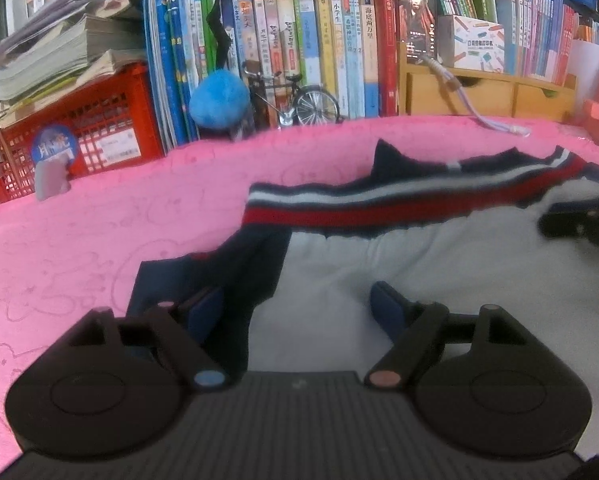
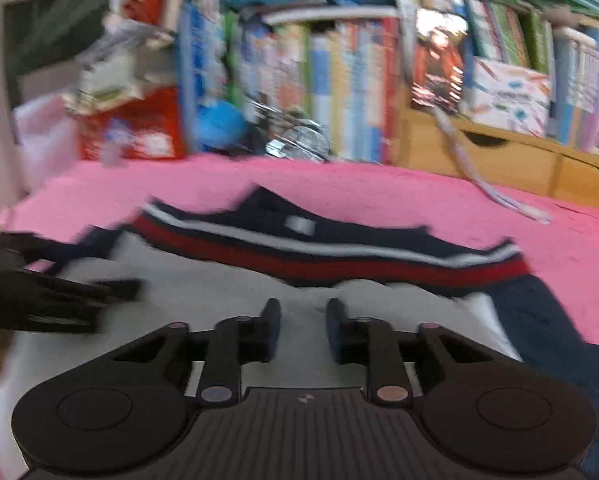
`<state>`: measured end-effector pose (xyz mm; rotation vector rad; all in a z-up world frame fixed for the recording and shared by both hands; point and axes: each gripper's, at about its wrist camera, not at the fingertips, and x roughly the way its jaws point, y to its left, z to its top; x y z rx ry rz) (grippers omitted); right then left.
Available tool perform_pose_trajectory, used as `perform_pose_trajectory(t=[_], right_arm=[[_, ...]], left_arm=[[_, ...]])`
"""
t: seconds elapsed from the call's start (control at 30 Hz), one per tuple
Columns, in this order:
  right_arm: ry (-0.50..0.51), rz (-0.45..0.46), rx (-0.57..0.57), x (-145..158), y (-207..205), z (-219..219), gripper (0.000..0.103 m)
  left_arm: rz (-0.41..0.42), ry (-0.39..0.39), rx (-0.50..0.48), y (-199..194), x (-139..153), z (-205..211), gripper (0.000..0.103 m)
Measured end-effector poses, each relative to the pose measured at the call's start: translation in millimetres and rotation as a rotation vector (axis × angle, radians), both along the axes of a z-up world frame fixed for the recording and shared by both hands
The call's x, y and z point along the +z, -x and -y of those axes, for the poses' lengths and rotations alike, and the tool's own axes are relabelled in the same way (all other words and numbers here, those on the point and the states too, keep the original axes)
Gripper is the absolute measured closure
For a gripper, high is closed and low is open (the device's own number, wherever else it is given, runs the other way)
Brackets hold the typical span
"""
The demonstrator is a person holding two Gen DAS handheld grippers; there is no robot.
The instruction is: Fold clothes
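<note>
Sweater (image 1: 399, 264) lies under left gripper's (image 1: 299, 312) open jaws.

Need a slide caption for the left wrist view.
Left gripper, jaws open, over a white garment with a striped band on pink cloth.

Garment (image 1: 419, 264) on cloth (image 1: 99, 220), books (image 1: 319, 40) behind.

Pink cloth (image 1: 99, 220) spread wide; behind it books (image 1: 331, 48), a red crate (image 1: 99, 120), a toy bicycle (image 1: 299, 100), wooden drawers (image 1: 487, 92).
</note>
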<state>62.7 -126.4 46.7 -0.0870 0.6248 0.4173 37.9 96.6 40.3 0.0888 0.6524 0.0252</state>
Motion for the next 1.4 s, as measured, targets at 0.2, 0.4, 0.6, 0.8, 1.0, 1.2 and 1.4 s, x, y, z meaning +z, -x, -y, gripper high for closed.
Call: perform_pose_trajectory(t=[0.2, 0.4, 0.6, 0.8, 1.0, 1.2, 1.4], right_arm=[[0.018, 0.007, -0.166, -16.8, -9.2, 76.0, 0.103], [0.026, -0.003, -0.314, -19.9, -17.7, 120.5, 0.103], [0.083, 0.022, -0.354, -21.2, -19.5, 118.5, 0.103], [0.147, -0.032, -0.452, -19.1, -44.8, 142.4, 0.091], [0.033, -0.020, -0.516, 5.0, -13.2, 186.0, 0.065], [-0.134, 0.148, -0.374, 21.4, 96.6, 138.8, 0.058], [-0.210, 0.209, -0.257, 12.5, 183.3, 64.9, 0.058]], left_arm=[[-0.005, 0.016, -0.020, -0.5, -1.4, -0.8, 0.019], [-0.007, 0.028, -0.027, -1.3, -1.8, -2.5, 0.018], [-0.004, 0.011, -0.025, -1.6, -1.7, -0.4, 0.017], [-0.008, 0.019, -0.021, -2.6, -2.1, -2.1, 0.015], [-0.007, 0.023, -0.016, -2.4, -1.9, -3.1, 0.015], [0.122, 0.032, 0.008, 22.5, 13.8, -2.4, 0.021], [0.208, 0.223, -0.179, 85.6, 56.2, 14.4, 0.020]])
